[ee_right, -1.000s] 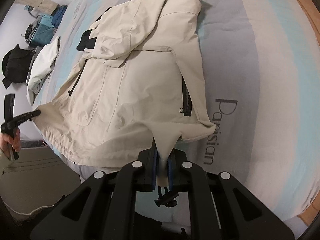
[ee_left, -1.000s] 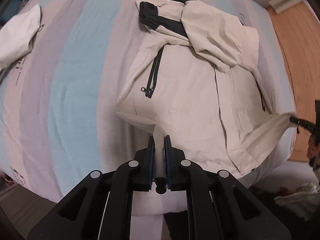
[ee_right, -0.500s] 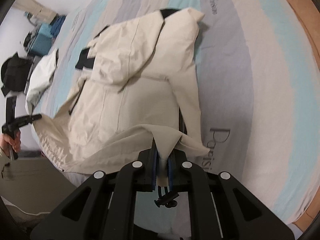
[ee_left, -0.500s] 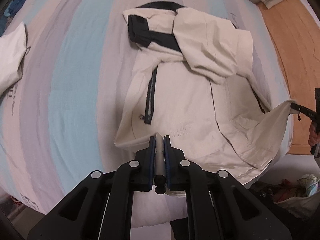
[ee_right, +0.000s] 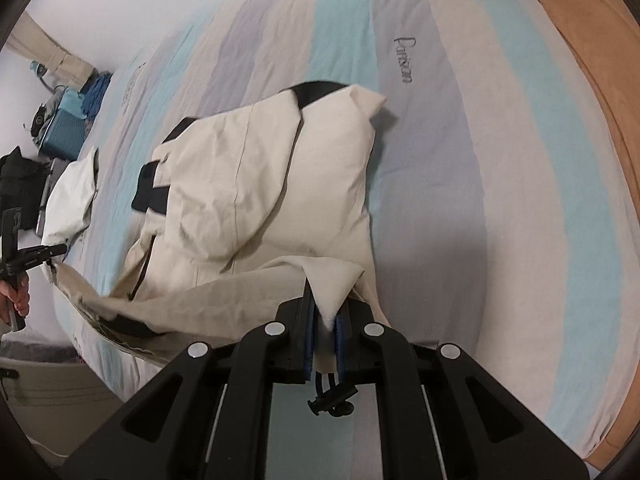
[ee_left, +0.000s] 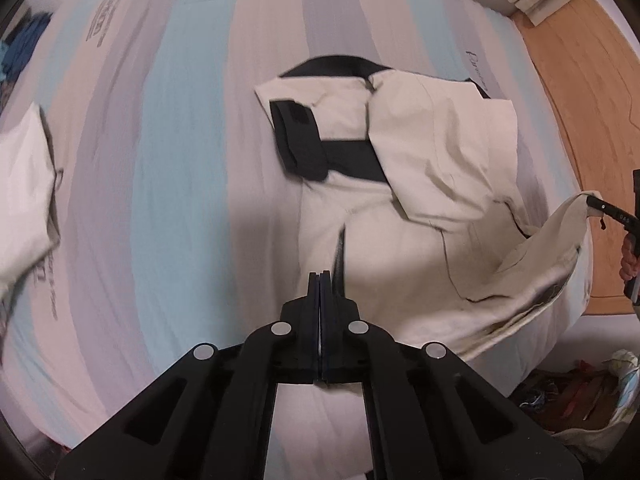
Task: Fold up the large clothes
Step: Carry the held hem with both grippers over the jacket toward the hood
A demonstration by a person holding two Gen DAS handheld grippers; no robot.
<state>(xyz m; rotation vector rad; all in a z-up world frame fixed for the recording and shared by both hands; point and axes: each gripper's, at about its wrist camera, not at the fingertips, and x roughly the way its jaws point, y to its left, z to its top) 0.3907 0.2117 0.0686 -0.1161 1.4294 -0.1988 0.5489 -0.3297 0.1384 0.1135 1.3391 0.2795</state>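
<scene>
A cream jacket (ee_left: 436,200) with black collar and cuffs lies on the striped bed, sleeves folded across its chest; it also shows in the right wrist view (ee_right: 256,184). My left gripper (ee_left: 320,280) is shut on the jacket's left hem corner, the cloth hidden between the jaws. My right gripper (ee_right: 326,300) is shut on the right hem corner, cloth bunched between its blue pads (ee_right: 308,320). Both hold the hem lifted above the bed. Each gripper shows in the other's view: the right one (ee_left: 600,210), the left one (ee_right: 52,252).
The striped bedsheet (ee_right: 500,160) spreads around the jacket. A white garment (ee_left: 24,184) lies at the left of the bed. Bags and clothes (ee_right: 68,120) sit on the floor beyond. Wooden floor (ee_left: 580,80) lies to the right, clutter (ee_left: 580,392) by the bed's near corner.
Both grippers have lifted the jacket's hem and carried it forward toward the collar, so the lower part rises off the bed and folds over. The grips stay shut.
</scene>
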